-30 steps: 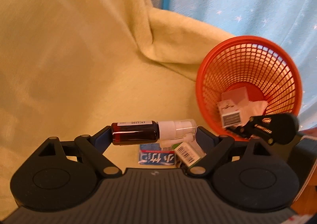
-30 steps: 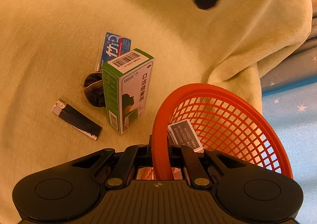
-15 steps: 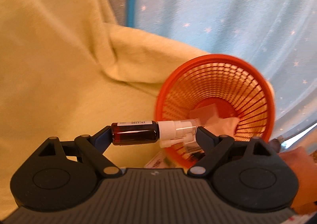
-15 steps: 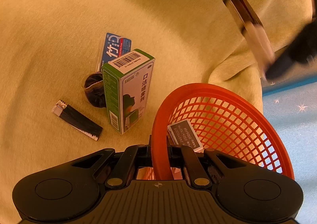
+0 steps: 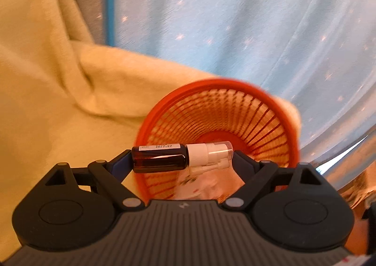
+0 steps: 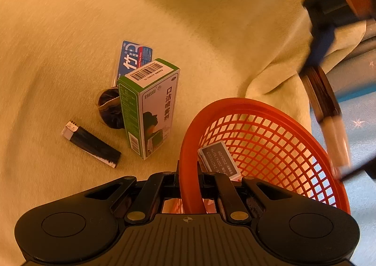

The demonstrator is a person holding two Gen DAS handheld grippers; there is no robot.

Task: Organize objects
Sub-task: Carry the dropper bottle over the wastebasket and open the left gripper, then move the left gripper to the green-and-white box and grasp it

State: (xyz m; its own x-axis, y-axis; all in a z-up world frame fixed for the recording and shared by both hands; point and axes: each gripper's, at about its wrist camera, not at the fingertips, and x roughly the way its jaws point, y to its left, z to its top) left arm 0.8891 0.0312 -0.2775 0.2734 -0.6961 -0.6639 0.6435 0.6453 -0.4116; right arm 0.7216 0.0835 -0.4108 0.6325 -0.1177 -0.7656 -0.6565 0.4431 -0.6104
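My left gripper (image 5: 182, 160) has carried the spray bottle (image 5: 181, 157), clamped end to end, from beside the orange basket (image 5: 285, 125) to above its mouth. My right gripper (image 6: 189, 182) stays pinched on the basket rim. Yellow blanket (image 6: 199, 19) underneath, starred blue fabric (image 5: 235, 19) behind.

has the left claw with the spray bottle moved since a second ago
Yes. In the right wrist view, the left claw and spray bottle went rightward, over the orange basket rim.

Blurred pale items in the orange basket (image 5: 277, 111) stay unreadable — the spray bottle (image 6: 329, 120) smears beyond its rim.
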